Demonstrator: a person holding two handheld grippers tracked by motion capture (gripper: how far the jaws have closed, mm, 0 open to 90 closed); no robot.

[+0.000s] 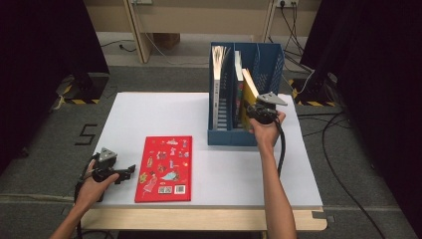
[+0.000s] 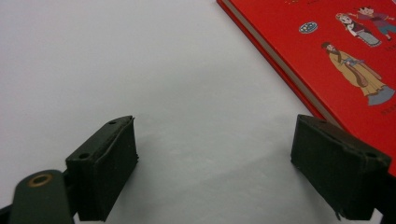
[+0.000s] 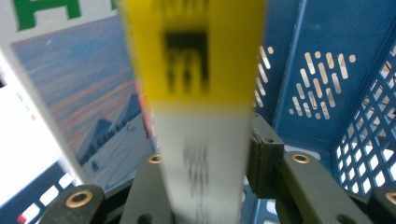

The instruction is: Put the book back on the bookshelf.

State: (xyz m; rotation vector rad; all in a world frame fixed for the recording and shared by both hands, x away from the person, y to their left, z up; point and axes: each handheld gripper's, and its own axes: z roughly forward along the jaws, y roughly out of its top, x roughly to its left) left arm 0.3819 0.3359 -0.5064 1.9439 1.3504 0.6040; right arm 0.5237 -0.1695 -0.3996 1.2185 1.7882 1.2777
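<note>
A yellow book (image 1: 247, 94) stands tilted in the middle slot of the blue file rack (image 1: 231, 137). My right gripper (image 1: 253, 108) is at its lower front edge. In the right gripper view the book's yellow and white spine (image 3: 201, 93) rises blurred between the jaws of that gripper (image 3: 205, 154); the right pad (image 3: 264, 161) sits just beside it, so the grip looks loose. A red picture book (image 1: 165, 168) lies flat on the white table (image 1: 149, 114). My left gripper (image 1: 130, 170) rests open just left of it, with bare table between its jaws (image 2: 215, 154) and the red book (image 2: 345, 56) to the right.
The rack holds a thick pale book (image 1: 218, 84) in its left slot and another book (image 1: 238, 82) beside the yellow one, its cover a snowy mountain scene (image 3: 93, 102). The rack's perforated blue wall (image 3: 327, 74) is close on the right. Cables lie on the floor (image 1: 343, 149).
</note>
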